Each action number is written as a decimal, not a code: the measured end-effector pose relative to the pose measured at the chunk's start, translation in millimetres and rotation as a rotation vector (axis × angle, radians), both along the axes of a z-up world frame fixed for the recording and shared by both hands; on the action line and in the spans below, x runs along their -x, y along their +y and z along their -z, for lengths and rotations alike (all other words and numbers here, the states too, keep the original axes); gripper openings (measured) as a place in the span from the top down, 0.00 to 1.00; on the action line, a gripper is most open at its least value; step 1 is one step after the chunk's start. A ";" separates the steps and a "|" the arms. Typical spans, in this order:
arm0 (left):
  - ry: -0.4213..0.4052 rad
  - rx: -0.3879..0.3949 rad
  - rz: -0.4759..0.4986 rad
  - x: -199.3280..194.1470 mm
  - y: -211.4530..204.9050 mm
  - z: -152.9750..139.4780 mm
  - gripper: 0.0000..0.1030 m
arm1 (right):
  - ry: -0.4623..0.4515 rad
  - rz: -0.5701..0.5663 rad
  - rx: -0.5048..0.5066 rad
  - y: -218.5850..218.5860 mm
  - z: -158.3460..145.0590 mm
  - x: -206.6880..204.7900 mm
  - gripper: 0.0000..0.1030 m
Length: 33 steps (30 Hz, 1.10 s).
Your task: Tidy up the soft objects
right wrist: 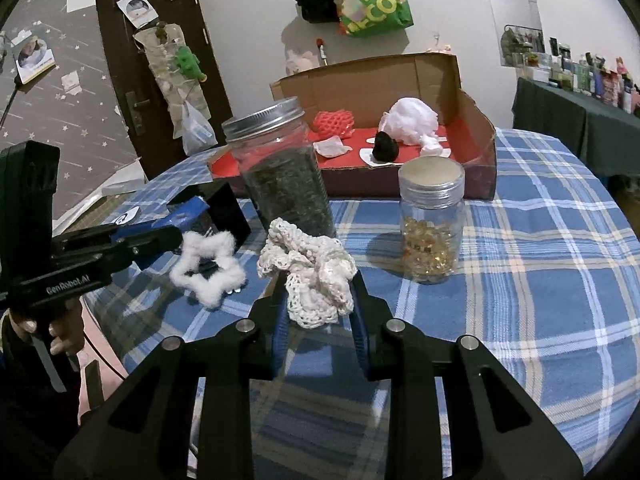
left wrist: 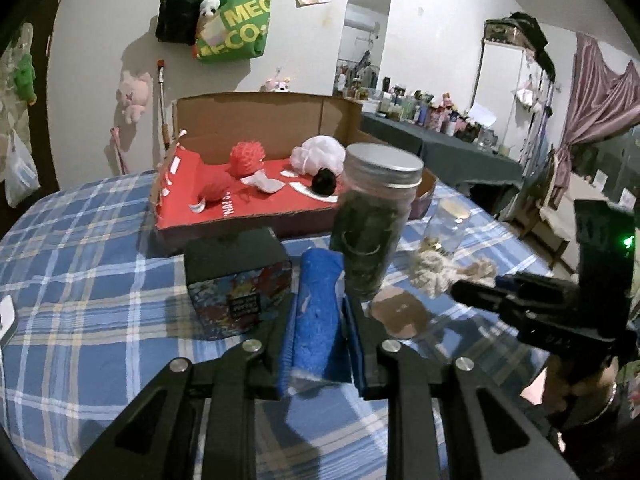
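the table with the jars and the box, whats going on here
A person is sorting soft things with a handheld claw in each hand. The left claw is shut on a blue cloth roll, and the right claw is shut on a white crochet scrunchie. A fuzzy white star hangs at the left claw's tip. The cardboard box behind the two jars already holds a red puff, a white pouf and a black ball.

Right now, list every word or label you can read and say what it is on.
"MEC" over "ECO", cut off: green bag on the wall.
"GenRobot.AI": left gripper body.
"FUN.": red liner of the cardboard box.
Label on the small black box: too blurred.
Wall photos: unreadable.
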State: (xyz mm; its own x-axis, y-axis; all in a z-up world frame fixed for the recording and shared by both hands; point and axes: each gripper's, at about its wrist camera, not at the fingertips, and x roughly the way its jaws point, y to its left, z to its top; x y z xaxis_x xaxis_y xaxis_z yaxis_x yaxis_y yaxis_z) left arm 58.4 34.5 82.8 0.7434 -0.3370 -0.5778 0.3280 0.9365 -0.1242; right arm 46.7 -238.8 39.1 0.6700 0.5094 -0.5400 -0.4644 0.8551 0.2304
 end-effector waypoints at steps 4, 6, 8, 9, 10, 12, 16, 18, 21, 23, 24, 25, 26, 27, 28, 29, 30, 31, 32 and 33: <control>-0.014 -0.001 0.008 0.9 -4.0 -5.5 0.76 | -0.007 0.002 -0.002 -0.2 -2.1 1.2 0.75; -0.031 -0.005 0.017 2.1 -6.5 -10.1 0.76 | -0.008 0.003 -0.001 -0.7 -2.6 1.6 0.75; -0.047 -0.004 0.019 4.1 -7.5 -14.6 0.76 | -0.011 0.002 -0.004 -1.2 -3.4 2.2 0.75; -0.055 -0.006 0.023 4.9 -8.1 -16.9 0.76 | -0.012 0.002 -0.004 -1.6 -4.6 2.5 0.75; -0.061 -0.008 0.025 5.6 -8.4 -18.3 0.76 | -0.014 0.001 -0.004 -1.6 -5.3 2.8 0.75; -0.057 -0.002 0.027 4.6 -8.2 -19.3 0.76 | -0.016 0.002 -0.003 -2.0 -6.2 3.0 0.75; -0.009 0.059 0.081 0.3 -14.1 -16.0 0.76 | -0.011 0.003 -0.005 -1.8 -6.2 2.9 0.75; 0.007 0.066 0.106 1.2 -19.1 -12.6 0.76 | -0.010 0.002 -0.010 -2.3 -7.1 3.7 0.75; 0.016 0.022 0.082 1.3 -23.5 -0.7 0.75 | -0.012 0.007 -0.007 -3.3 -7.3 4.7 0.75; 0.045 -0.010 0.044 -1.3 -20.6 13.5 0.75 | -0.007 0.013 -0.001 -4.8 -5.5 3.7 0.75; 0.053 -0.017 0.033 -1.8 -18.4 17.9 0.75 | -0.002 0.018 0.004 -5.5 -3.7 2.9 0.75; 0.063 -0.032 0.014 -2.3 -16.0 23.8 0.75 | 0.004 0.022 0.009 -6.0 -1.5 2.3 0.75; 0.070 -0.052 -0.009 -2.5 -12.7 29.7 0.75 | 0.011 0.027 0.016 -6.4 1.5 1.7 0.75; 0.073 -0.065 -0.025 -2.3 -9.7 33.7 0.75 | 0.015 0.031 0.020 -6.7 4.1 1.6 0.75; 0.081 -0.077 -0.047 -2.4 -5.1 38.4 0.75 | 0.021 0.035 0.026 -6.9 7.4 1.1 0.75; 0.086 -0.080 -0.056 -3.0 -2.8 40.9 0.75 | 0.023 0.039 0.031 -6.8 9.9 1.0 0.75; 0.090 -0.079 -0.064 -3.5 0.2 43.3 0.75 | 0.021 0.044 0.035 -6.4 11.6 1.0 0.75; 0.094 -0.075 -0.069 -4.2 3.1 45.0 0.75 | 0.021 0.048 0.041 -5.8 13.2 0.6 0.75; 0.097 -0.070 -0.068 -4.6 4.1 45.2 0.75 | 0.020 0.050 0.044 -5.4 14.1 0.2 0.75; 0.093 -0.063 -0.066 -4.5 4.5 44.3 0.76 | 0.018 0.051 0.044 -4.9 14.4 0.3 0.75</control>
